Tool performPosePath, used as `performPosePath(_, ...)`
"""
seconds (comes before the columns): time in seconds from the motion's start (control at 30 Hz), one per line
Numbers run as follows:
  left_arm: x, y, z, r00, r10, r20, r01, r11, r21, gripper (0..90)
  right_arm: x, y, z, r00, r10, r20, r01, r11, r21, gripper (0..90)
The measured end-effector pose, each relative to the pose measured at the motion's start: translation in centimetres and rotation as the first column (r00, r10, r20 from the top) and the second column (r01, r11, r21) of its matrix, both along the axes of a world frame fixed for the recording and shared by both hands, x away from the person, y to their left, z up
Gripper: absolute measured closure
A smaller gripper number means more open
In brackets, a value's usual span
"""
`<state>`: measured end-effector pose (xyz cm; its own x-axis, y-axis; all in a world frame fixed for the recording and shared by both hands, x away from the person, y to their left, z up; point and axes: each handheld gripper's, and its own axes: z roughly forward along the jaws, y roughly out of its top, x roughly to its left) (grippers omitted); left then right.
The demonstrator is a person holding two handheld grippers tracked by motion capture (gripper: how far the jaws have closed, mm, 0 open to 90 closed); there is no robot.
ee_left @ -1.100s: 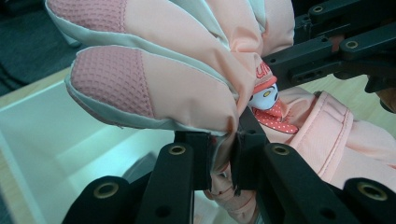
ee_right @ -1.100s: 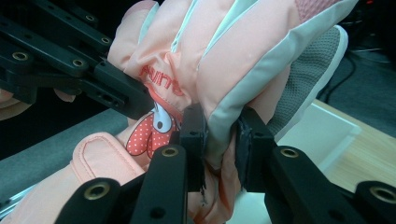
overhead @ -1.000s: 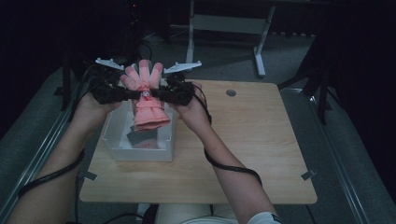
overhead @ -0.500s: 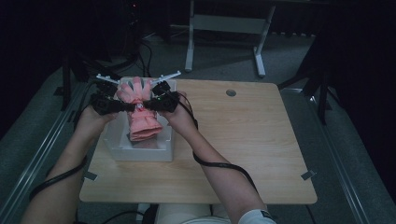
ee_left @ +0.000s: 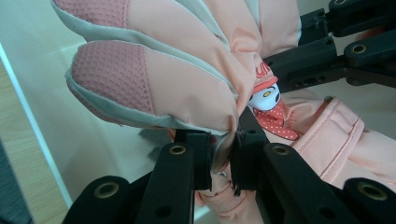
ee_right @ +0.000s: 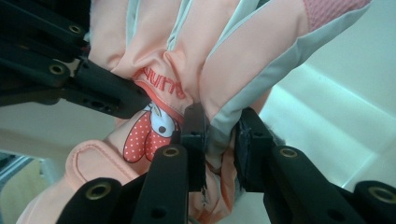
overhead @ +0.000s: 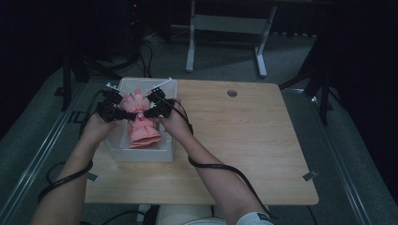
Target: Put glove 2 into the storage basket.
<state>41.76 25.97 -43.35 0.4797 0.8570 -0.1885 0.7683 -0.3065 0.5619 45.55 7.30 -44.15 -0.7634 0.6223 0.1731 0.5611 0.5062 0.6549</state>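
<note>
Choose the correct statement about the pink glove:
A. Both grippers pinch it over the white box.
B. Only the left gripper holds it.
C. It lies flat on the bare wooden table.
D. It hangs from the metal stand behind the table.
A: the left gripper and the right gripper each clamp a fold of the pink glove, which sits over the white box in the high view.

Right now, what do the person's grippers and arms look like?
Both the left gripper and right gripper are matte black linkage frames with brass-coloured rivets and flat black jaws. A pale rod juts from each, and a black cable trails along each bare forearm. A white sleeve edge shows.
</note>
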Motion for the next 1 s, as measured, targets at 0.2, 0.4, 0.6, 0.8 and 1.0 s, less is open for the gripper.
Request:
performPosePath(0.2, 0.2, 0.0, -0.5, 0.9997, 0.004, -0.023, -0.004, 0.9997, 0.024, 79.5, 0.3, 0.7, -0.6, 0.9995, -0.004, -0.031, 0.002, 0.999, -0.044, 75.3)
performPosePath(0.4, 0.4, -0.1, -0.6, 0.9987, 0.034, -0.038, -0.032, 0.998, 0.054, 71.2, 0.5, 1.2, -0.7, 0.9983, -0.01, -0.057, 0.005, 0.996, -0.087, 68.8)
performPosePath(0.6, 0.0, -0.2, -0.4, 0.9952, 0.097, 0.009, -0.098, 0.9902, 0.1, 54.6, 0.7, 1.0, -0.6, 0.9981, -0.023, -0.058, 0.018, 0.997, -0.076, 61.8)
performPosePath(0.8, -0.3, -0.5, 0.0, 0.9929, 0.113, 0.04, -0.117, 0.9818, 0.149, 45.6, 0.7, 1.0, -0.6, 0.9978, -0.034, -0.057, 0.03, 0.997, -0.077, 58.4)
performPosePath(1.0, -0.1, 0.0, 0.7, 0.9817, 0.163, 0.099, -0.177, 0.9721, 0.154, 43.0, 0.7, 0.9, -0.5, 0.9981, -0.042, -0.044, 0.039, 0.997, -0.067, 58.6)
